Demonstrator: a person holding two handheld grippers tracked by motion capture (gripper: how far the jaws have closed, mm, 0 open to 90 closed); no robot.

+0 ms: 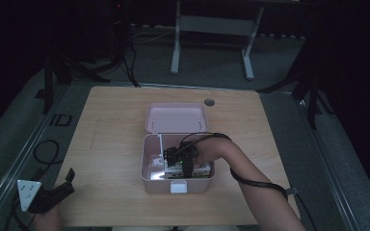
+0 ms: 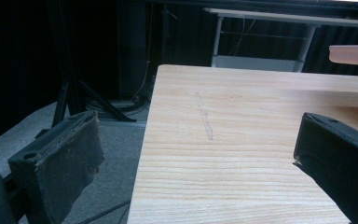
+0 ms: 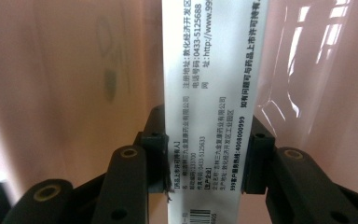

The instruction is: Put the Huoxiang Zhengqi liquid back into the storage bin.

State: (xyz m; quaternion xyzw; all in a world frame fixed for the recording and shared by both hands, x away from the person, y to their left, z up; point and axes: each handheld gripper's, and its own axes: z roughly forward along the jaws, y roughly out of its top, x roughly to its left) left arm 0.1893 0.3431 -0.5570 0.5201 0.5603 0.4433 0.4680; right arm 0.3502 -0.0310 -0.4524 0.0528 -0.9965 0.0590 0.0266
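My right gripper (image 1: 185, 161) clamps the white printed carton (image 3: 209, 116) inside the open pink plastic storage box (image 1: 150, 166).
Next I'd lift or release gently; left gripper (image 1: 53, 192) idles gaping at the wooden table (image 2: 242, 140) corner.

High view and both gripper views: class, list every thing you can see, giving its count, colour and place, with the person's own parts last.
Storage box: one, pale pink, centre of the table, lid open and lying back on its far side.
Carton: one, white with black print, held on edge inside the storage box.
Table: one, light wood, middle of the room.
Hole: one, grey, far edge of the table.
Stand: one, pale grey metal, on the floor beyond the table.
Right tongs: one, black, shut on the carton inside the storage box.
Left tongs: one, black, open over the table's near left corner.
Right forearm: one, reaching from the near edge to the storage box.
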